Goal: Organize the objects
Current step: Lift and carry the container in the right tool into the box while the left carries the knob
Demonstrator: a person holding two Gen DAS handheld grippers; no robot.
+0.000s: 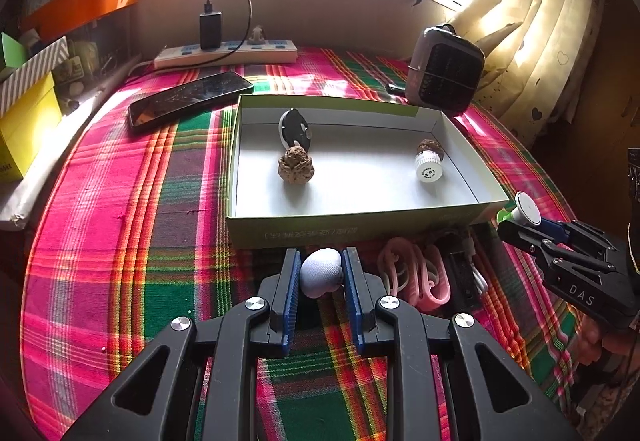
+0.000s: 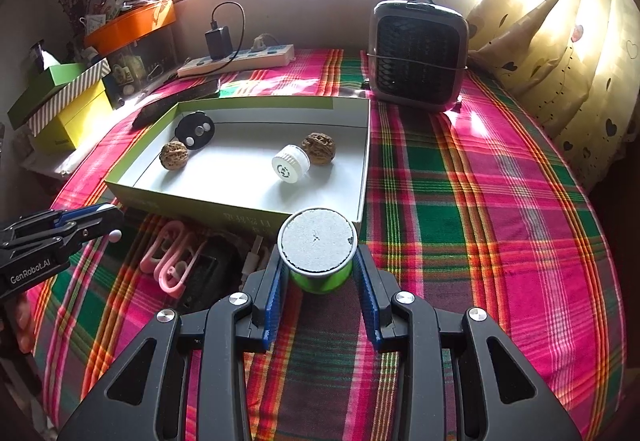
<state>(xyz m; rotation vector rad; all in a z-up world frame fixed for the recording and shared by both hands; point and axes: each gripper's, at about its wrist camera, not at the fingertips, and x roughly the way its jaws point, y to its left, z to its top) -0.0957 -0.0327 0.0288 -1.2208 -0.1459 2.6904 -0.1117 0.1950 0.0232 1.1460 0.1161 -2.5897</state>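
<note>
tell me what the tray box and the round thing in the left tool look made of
Tray box: looks like thin cardboard, matte white inside, green printed outside; its walls are thin folded sheets with sharp creases. Round thing in the left tool: pale grey and finely speckled, matte, perhaps fabric-covered or soft rubber; the pictures leave that open.

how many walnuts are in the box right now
2. One walnut lies at the left end of the box, beside the black disc. The other walnut lies nearer the right wall, touching the small white bottle. None looks hidden.

Woven plaid cloth (image 2: 480, 201); matt cardboard box (image 2: 248, 207); wrinkled walnuts (image 2: 319, 148).
</note>
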